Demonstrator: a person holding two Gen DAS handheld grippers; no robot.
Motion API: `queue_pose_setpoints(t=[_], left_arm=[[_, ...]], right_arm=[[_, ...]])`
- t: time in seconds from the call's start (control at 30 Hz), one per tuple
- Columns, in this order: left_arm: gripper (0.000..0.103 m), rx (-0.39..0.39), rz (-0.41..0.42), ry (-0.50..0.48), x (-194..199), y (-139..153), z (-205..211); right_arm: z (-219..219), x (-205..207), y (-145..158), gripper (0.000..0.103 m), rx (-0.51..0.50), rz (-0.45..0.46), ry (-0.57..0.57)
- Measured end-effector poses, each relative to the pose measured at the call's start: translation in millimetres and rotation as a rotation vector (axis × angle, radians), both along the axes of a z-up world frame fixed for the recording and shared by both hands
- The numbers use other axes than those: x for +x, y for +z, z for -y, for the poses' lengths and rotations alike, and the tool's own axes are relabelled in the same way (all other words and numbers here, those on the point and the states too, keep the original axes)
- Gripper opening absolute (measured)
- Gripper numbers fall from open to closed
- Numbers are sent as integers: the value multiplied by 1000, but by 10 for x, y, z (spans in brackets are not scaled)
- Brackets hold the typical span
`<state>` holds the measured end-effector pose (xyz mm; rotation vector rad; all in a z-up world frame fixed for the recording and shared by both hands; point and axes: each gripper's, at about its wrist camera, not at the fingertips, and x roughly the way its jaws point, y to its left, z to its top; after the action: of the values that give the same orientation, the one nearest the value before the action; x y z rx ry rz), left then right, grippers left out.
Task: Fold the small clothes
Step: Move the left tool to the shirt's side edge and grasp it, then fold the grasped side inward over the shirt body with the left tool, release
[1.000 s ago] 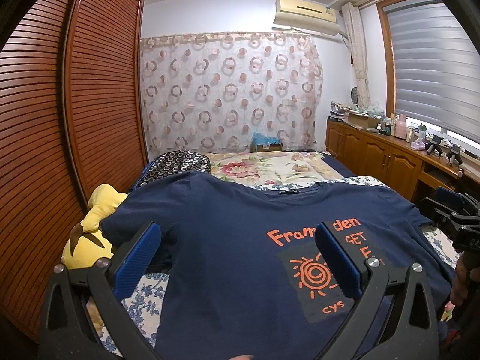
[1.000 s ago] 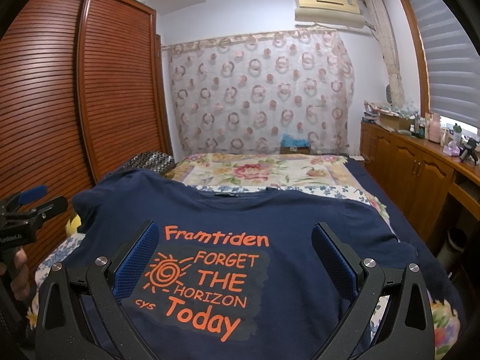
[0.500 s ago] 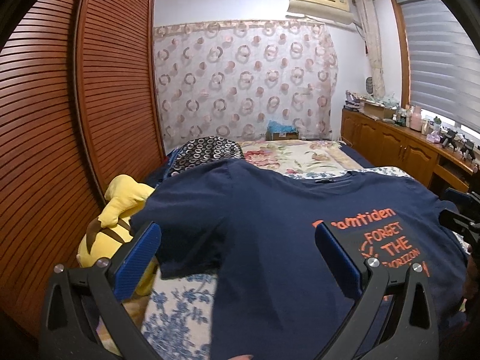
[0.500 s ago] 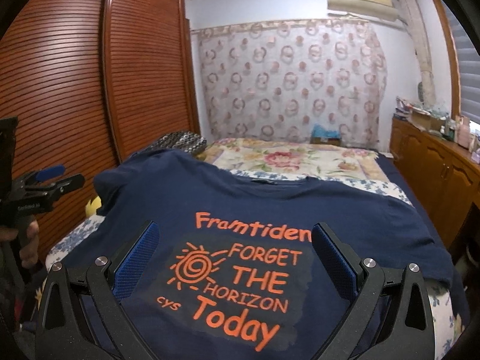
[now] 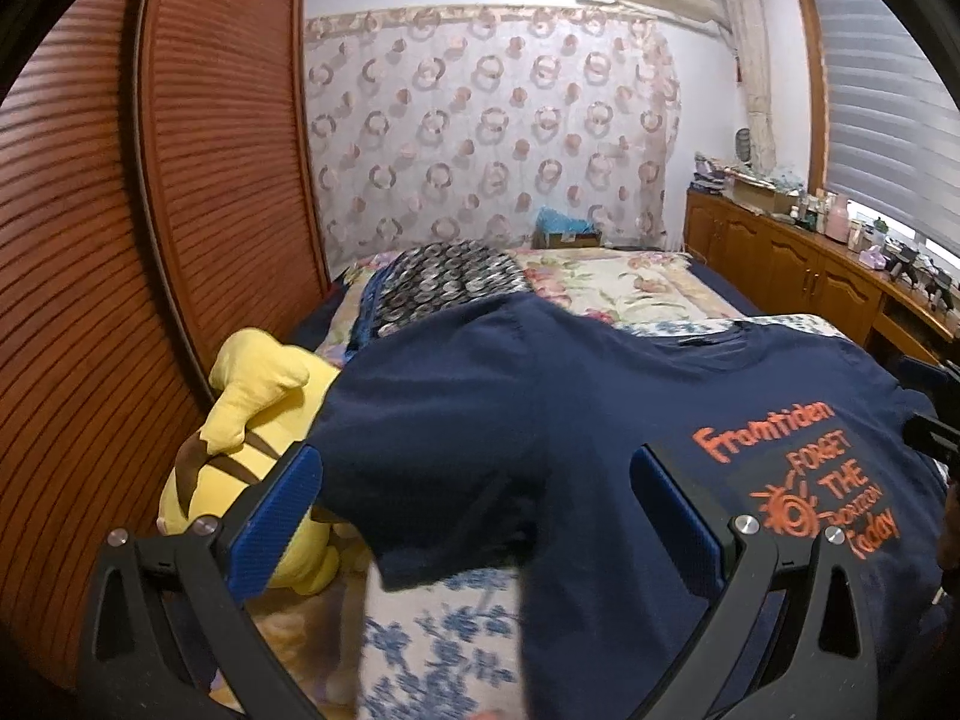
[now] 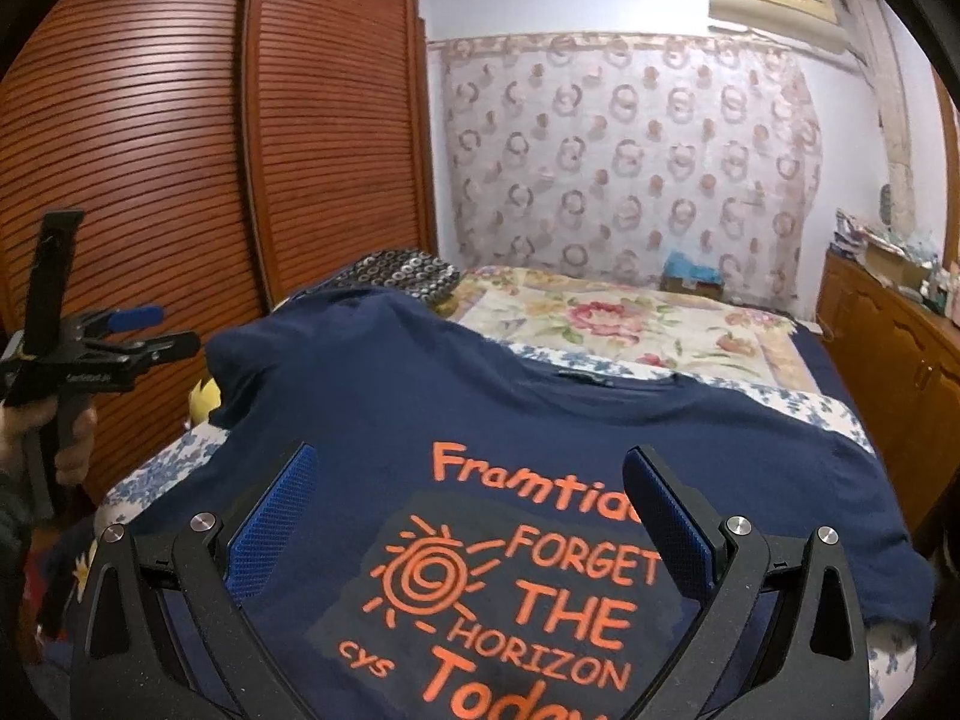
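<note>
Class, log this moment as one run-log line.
left claw: open, over sleeve | right claw: open, over print | navy T-shirt: flat on bed, unfolded

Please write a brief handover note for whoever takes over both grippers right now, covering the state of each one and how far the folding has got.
Left gripper: open, empty, aimed at the T-shirt's left sleeve.
Right gripper: open, empty, over the printed chest.
Navy T-shirt: spread flat, print up, on the bed, collar toward the far end; both sleeves out.
Yellow plush toy: beside the left sleeve, against the wooden wardrobe.
Done: the shirt is laid out; no fold shows.
Left: fold in the sleeves and sides, then the length. The left sleeve seems the likely first grasp.
</note>
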<state>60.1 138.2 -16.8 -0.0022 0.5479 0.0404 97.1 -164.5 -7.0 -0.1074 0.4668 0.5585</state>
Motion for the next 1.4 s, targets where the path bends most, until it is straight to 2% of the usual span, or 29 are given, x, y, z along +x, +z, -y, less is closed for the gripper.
queue_pose_setpoints(t=[0.1,0.23,0.3,0.37,0.43,0.53,0.6,0.73,0.87,0.97,1.03,1.1,1.4], left_arm=[[102,-25,-28,-2,114,-45,-171],[95,-78,-63,-14,227,-104,-398],[88,-111,-82,-16,285,-151,-511],[67,-151,-107,-12,337,-211,-631],[55,-168,-130,-1,376,-269,-730],[50,-164,-149,19,409,-337,-811],[43,-163,-161,24,446,-367,-851],[41,-152,-168,36,466,-398,-895],[20,-134,-178,22,480,-410,-873],[17,-109,-191,22,523,-432,-872],[8,-112,-181,12,502,-414,-869],[3,-106,-158,11,453,-356,-844],[2,-64,-18,-87,238,263,-469]], right_arm=[[-72,31,-56,103,0,-20,18],[-146,66,-139,103,-25,-50,37],[-164,75,-170,103,-26,-62,38],[-172,84,-207,103,-22,-77,41],[-181,79,-228,103,-25,-83,44],[-192,65,-269,103,-34,-86,49],[-195,63,-283,103,-34,-91,52],[-191,65,-302,103,-36,-97,50],[-171,69,-312,103,-35,-102,46],[-147,76,-313,103,-32,-108,42],[-134,86,-315,103,-30,-112,39],[-125,82,-315,103,-29,-111,36],[-60,96,-325,103,-21,-107,22]])
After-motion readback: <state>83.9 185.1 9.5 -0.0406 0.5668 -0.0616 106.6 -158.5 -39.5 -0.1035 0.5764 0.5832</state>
